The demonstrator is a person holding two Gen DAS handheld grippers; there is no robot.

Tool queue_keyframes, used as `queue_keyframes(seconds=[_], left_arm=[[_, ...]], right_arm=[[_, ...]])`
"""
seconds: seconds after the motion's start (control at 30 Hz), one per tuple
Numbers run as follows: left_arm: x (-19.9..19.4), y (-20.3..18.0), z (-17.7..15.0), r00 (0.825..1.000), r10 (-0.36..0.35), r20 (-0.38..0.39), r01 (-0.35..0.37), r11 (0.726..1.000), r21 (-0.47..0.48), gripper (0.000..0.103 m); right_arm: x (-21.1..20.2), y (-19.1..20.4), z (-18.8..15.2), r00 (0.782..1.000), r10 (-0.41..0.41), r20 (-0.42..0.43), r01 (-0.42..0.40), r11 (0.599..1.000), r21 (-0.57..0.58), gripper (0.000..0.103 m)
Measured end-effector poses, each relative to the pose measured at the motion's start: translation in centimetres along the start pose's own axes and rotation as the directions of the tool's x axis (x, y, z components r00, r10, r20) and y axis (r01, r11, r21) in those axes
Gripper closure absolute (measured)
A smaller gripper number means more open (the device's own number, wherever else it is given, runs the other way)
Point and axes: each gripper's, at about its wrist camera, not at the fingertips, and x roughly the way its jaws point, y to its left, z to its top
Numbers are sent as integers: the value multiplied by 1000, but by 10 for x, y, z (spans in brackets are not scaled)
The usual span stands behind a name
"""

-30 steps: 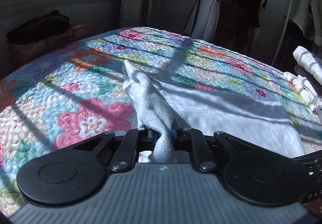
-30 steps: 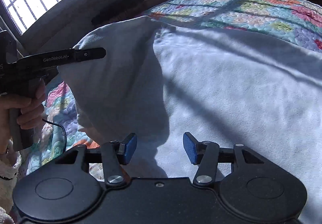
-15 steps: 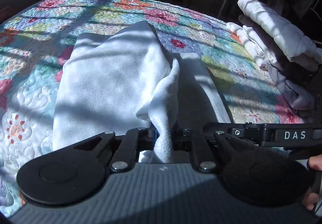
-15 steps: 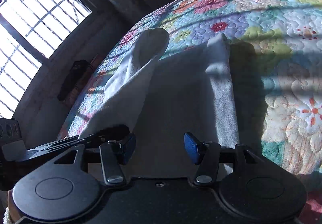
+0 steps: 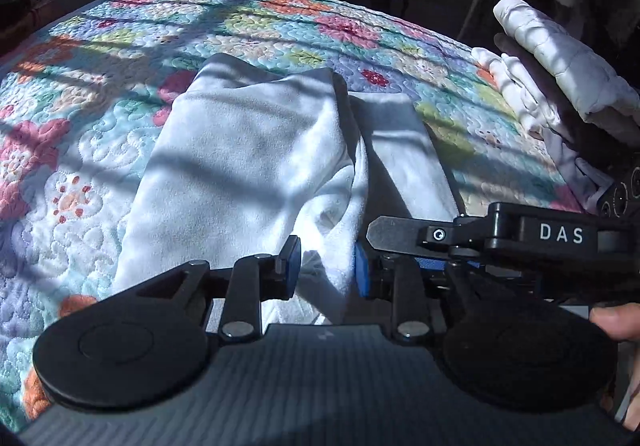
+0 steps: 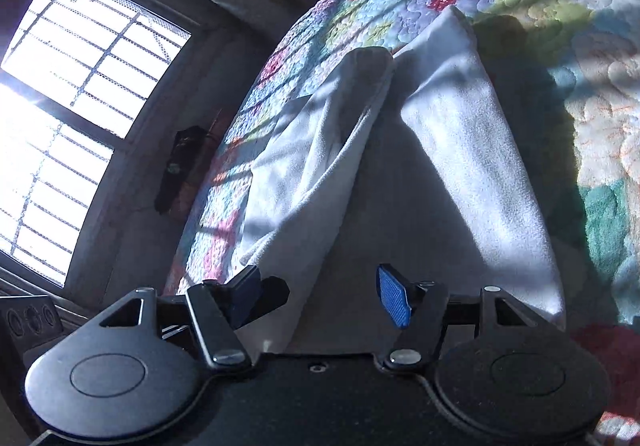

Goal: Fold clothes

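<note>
The white garment (image 5: 256,173) lies folded between the opening left gripper (image 5: 325,266), seemingly unpinched.

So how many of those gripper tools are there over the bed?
2. The left gripper is at the white cloth's near edge, jaws opening with a fold between them. The right gripper sits beside it on the right, jaws opening, nothing held.
</note>
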Motion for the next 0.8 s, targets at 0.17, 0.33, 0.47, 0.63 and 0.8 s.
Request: queue_keyframes(seconds=[0.17,0.33,0.47,0.63,0.8], left_arm=[[-23,6,-6,998,37,47,-42,994,98,56],[-14,5,-1,992,123,29,-127,974,188,54],[-2,22,-8,1000,-4,-18,6,997,77,54],[2,28,-15,999,49,-17,-48,995,90,54],[-4,35,-18,996,85,16,-86,990,114,54]], right_arm=[[6,-26,-12,985,171,-4,-167,968,189,32],[3,-15,-15,1000,16,-6,-16,998,60,32],[16,-8,-19,999,-45,-24,45,999,19,32],[21,1,-19,996,-79,35,79,997,-17,32],[34,33,-16,988,-152,35,156,950,-271,92]])
